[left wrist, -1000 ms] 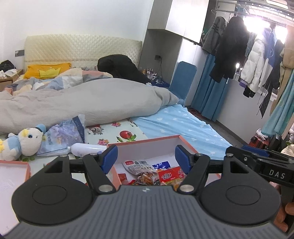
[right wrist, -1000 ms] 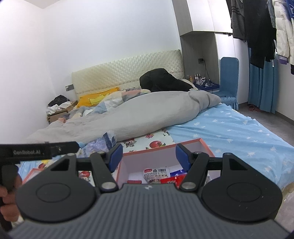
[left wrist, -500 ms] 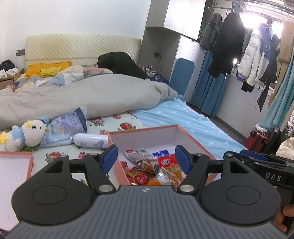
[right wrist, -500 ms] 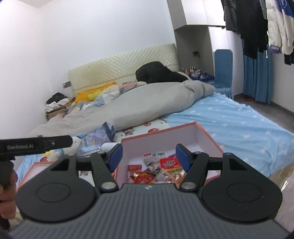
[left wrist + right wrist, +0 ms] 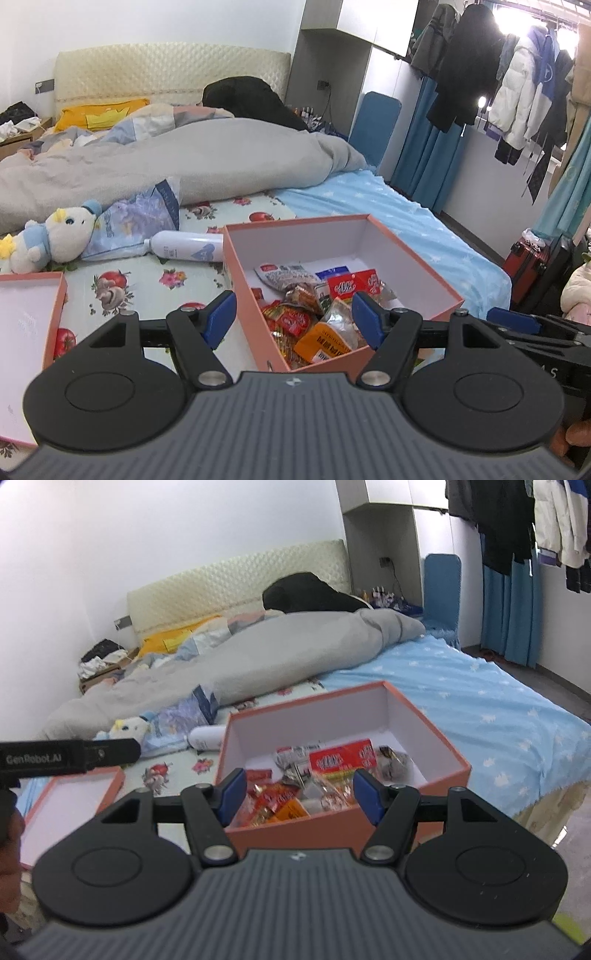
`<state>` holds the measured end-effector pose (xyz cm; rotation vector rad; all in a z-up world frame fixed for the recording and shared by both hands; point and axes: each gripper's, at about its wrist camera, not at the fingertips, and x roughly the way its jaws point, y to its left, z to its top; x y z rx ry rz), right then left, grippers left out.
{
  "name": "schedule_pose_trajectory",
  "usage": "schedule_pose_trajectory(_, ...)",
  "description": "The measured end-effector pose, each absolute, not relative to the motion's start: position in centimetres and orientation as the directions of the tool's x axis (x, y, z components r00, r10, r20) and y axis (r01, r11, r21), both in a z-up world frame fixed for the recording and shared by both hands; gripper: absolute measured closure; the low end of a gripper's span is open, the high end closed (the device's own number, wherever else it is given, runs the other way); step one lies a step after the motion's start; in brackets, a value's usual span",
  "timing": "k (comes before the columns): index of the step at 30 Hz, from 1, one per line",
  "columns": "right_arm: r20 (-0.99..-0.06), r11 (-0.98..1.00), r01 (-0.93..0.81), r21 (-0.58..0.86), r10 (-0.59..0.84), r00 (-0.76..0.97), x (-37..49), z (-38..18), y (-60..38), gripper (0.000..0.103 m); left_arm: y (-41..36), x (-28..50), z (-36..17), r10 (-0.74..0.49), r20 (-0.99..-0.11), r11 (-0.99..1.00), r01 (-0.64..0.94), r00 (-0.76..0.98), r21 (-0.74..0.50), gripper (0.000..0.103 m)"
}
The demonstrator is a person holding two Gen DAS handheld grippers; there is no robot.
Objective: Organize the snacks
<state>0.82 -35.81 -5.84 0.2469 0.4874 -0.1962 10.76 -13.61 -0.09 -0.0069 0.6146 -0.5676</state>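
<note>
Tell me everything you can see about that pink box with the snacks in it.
The pink box looks like stiff cardboard, salmon outside and white inside. It sits open and upright on the bed, lidless, partly filled with a loose heap of snack packets. A white bottle lies against its far left corner. Neither gripper touches it.

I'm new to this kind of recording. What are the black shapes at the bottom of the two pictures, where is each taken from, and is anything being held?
They are hand-held grippers, one in each of a person's hands, each with a camera looking along its two blue-tipped fingers. One picture is from the left gripper, the other from the right gripper. Both are open and hold nothing. On the bed ahead stands an open pink box with snack packets inside. Its lid lies to the left. Beyond lie a white bottle and a plush toy.
</note>
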Motion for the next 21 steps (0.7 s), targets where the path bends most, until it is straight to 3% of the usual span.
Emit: schedule_pose_trajectory(21, -0.498, 0.944, 0.269, 0.193, -0.142, 0.856, 0.3, -6.9, -36.4, 0.037, -13.4, 10.5, -1.8, -0.495, -0.574, 0.852, 0.496, 0.653, -0.17, 0.029)
